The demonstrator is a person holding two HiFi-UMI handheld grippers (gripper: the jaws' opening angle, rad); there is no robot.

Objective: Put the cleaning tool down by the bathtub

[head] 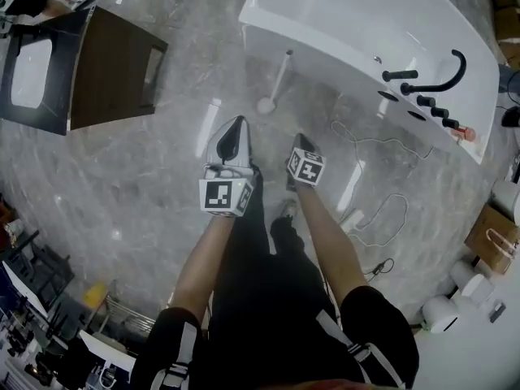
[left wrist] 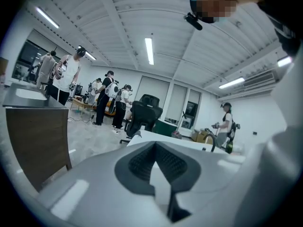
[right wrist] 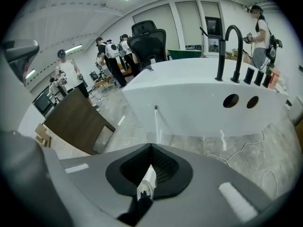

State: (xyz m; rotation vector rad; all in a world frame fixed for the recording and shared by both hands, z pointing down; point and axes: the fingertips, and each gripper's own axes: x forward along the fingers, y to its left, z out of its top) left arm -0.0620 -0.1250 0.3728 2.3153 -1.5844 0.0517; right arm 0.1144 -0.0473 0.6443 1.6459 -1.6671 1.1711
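Note:
The cleaning tool (head: 278, 80), a thin white pole with a round white head on the floor, leans against the white bathtub (head: 366, 31). In the right gripper view the cleaning tool (right wrist: 156, 122) stands ahead against the bathtub (right wrist: 189, 96) wall. My left gripper (head: 236, 123) and right gripper (head: 302, 140) hover side by side above the marble floor, short of the tool and apart from it. Both are shut with nothing held. In the left gripper view the left gripper (left wrist: 155, 148) points nearly level across the room. The right gripper (right wrist: 151, 150) tilts down toward the tub's base.
A dark wooden vanity (head: 106, 63) with a sink stands at the left. A black faucet (head: 443, 75) sits on the tub's rim. A white cable (head: 382, 210) trails over the floor at the right, near boxes and white devices (head: 443, 311). People and an office chair (left wrist: 144, 110) are far off.

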